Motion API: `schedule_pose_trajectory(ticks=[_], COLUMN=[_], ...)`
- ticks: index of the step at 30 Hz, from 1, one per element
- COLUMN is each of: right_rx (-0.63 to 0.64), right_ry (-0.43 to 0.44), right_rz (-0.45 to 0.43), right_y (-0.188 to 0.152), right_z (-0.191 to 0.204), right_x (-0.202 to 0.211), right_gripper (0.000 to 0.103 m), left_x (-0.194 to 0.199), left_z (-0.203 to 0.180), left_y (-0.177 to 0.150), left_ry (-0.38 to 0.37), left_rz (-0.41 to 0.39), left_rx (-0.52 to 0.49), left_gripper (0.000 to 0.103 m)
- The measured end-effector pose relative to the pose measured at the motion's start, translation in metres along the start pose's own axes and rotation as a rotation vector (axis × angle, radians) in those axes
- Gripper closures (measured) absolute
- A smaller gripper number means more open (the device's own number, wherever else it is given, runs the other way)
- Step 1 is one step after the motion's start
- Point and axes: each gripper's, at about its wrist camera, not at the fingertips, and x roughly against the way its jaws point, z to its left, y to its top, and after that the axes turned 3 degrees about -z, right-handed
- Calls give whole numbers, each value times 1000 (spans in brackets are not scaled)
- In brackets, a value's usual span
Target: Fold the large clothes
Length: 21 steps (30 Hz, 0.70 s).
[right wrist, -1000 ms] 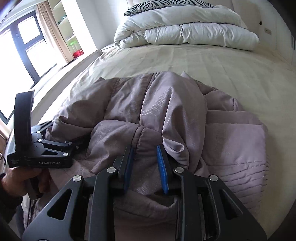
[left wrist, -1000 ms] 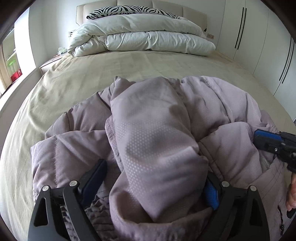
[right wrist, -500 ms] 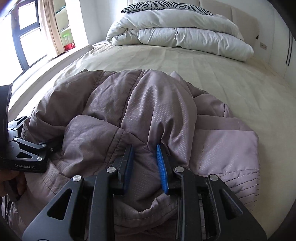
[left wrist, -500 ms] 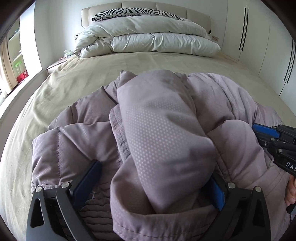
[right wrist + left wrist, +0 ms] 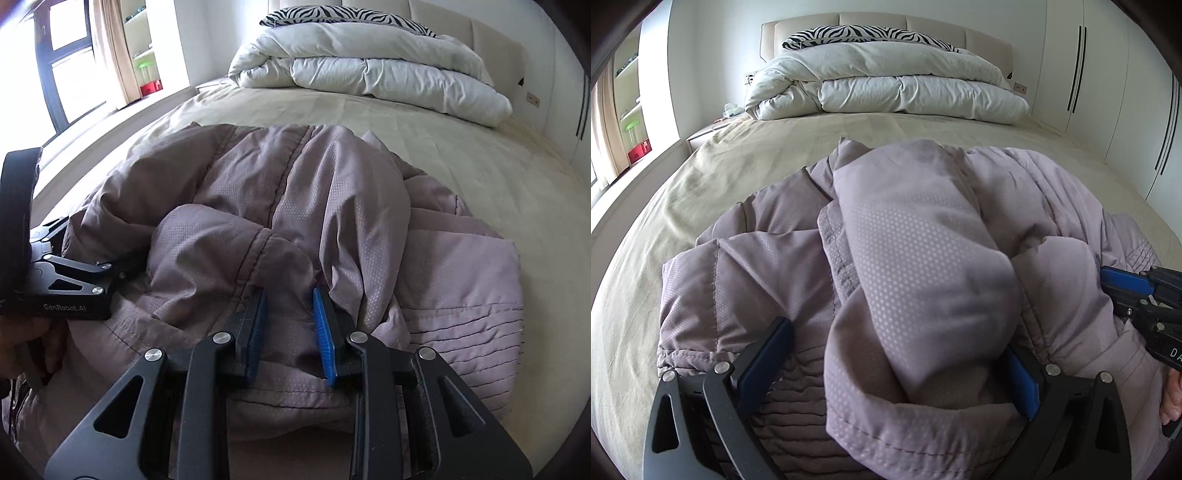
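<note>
Both cameras now sit lower and closer to the mauve puffer jacket than a second ago, with its bulk bunched higher. It lies crumpled on the bed, well short of the folded white duvet by the headboard. Left hand-held gripper is spread wide around a thick roll of the jacket, while the right hand-held gripper pinches a fold of it between blue pads.

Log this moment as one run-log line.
stage: mid-fold | left gripper: open around jacket bulk | right gripper: shut on jacket fold | surface: bed
</note>
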Motion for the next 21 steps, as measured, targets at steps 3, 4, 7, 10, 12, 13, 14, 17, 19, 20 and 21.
schedule_pose_trajectory(ticks=[3, 4, 7, 10, 12, 13, 14, 17, 19, 20, 21], right_rx=[-62, -80, -78, -99, -132, -144, -147, -155, -178, -190, -200], right_ry=[21, 30, 35, 33, 28, 14, -2, 32, 54, 63, 74], right_rz=[6, -20, -163, -264, -344, -382, -394, -330, -243, -203, -167], right_y=[4, 6, 4, -12, -29, -39, -49, -79, -105, -119, -135], right_z=[-5, -7, -5, -8, -11, -12, -11, -17, -22, -27, -32], right_x=[12, 23, 76, 128, 163, 180, 196, 229, 244, 252, 260], right_gripper=[78, 77, 77, 37, 14, 11, 9, 9, 9, 9, 9], left_x=[3, 8, 38, 80, 109, 124, 138, 180, 206, 217, 227], left_z=[0, 1, 6, 12, 17, 19, 21, 29, 41, 48, 56], left_y=[2, 5, 4, -5, -18, -25, -35, -68, -93, -106, -120], left_ry=[-5, -8, -32, -62, -77, -92, -101, -99, -120, -122, -120], left_rz=[9, 13, -9, -61, -84, -81, -78, -62, -39, -26, -7], left_rx=[2, 8, 63, 107, 145, 158, 161, 179, 214, 234, 257], left_gripper=[0, 0, 0, 0, 0, 0, 0, 0, 0, 0, 0])
